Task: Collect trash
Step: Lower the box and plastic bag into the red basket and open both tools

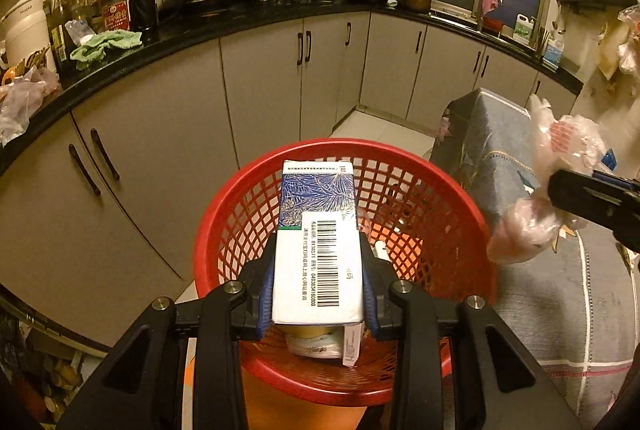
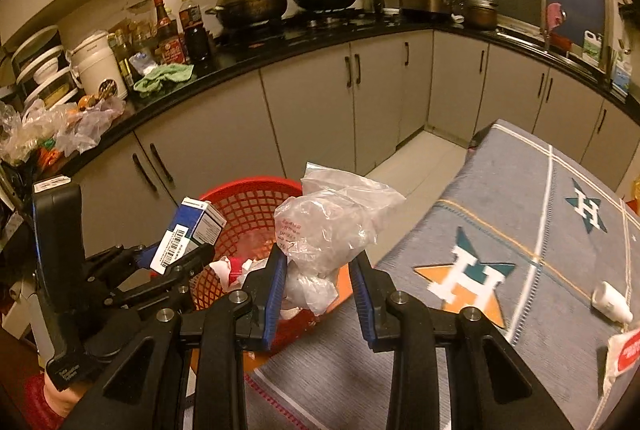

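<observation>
Beige kitchen cabinets [image 1: 168,134] curve behind the red plastic lattice basket [image 1: 420,186]. Over its rim my left gripper [image 1: 318,270] pinches a blue-and-white barcoded carton [image 1: 318,262]; beside the grey-clothed table's [image 2: 520,230] edge, my right gripper [image 2: 320,278] clamps a crumpled clear plastic bag [image 2: 332,226].

My box [image 1: 318,250] hides most of what lies in the red basket [image 1: 240,214]; under it I make out only scraps I cannot name. The basket's near rim is cut by my own fingers [image 1: 266,290]. Off to the right, my other gripper [image 1: 592,196] runs out of frame, its plastic bag [image 1: 560,150] smeared by blur. On the cloth [image 2: 520,230], a white tube [image 2: 612,300] and a red-labelled packet [image 2: 624,354] are clipped by the edge, print unreadable.
</observation>
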The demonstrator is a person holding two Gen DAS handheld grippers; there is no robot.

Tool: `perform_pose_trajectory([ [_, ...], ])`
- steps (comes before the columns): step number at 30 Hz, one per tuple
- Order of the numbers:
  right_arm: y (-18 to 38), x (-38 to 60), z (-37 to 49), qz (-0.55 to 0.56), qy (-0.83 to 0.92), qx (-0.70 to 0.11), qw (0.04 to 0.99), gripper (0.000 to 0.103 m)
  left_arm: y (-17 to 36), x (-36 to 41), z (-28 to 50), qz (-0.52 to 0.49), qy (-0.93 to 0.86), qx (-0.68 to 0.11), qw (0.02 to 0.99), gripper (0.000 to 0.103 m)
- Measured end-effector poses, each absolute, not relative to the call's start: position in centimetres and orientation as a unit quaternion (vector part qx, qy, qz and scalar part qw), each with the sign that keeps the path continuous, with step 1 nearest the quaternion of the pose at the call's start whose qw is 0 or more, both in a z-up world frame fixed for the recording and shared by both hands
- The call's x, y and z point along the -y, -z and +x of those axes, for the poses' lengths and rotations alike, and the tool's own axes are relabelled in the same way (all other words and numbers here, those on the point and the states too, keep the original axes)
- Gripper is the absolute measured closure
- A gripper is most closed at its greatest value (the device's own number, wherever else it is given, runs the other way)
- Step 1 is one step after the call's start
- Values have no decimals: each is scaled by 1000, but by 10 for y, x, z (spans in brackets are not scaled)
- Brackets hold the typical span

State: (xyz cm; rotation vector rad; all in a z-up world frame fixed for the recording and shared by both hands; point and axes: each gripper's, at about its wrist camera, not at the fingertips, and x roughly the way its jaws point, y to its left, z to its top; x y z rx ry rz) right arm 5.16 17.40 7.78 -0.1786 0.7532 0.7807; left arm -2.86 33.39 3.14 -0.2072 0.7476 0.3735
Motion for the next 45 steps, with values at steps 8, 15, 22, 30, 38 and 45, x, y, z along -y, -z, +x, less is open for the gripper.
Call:
perform_pose_trajectory([
  [8,-63,-195,56,-104,-374,-372,843,68,-26,-337,-29,-106,-181,-365,907,70],
  [15,-51,-203,60,-116,-374,-381,837,68,-22,-338,-26,-109,-180,-368,906,70],
  [22,-46,-209,62,-115,-374,-387,835,67,-19,-340,-25,-115,-180,-368,905,70],
  [30,-43,-214,62,-114,-377,-391,832,65,-18,-340,-25,-120,-180,-370,903,64],
  [38,-50,-206,64,-91,-371,-389,838,56,-20,-341,-29,-126,-182,-366,904,56],
  [45,-56,-203,60,-82,-374,-383,840,52,-22,-340,-29,-125,-184,-365,904,54],
])
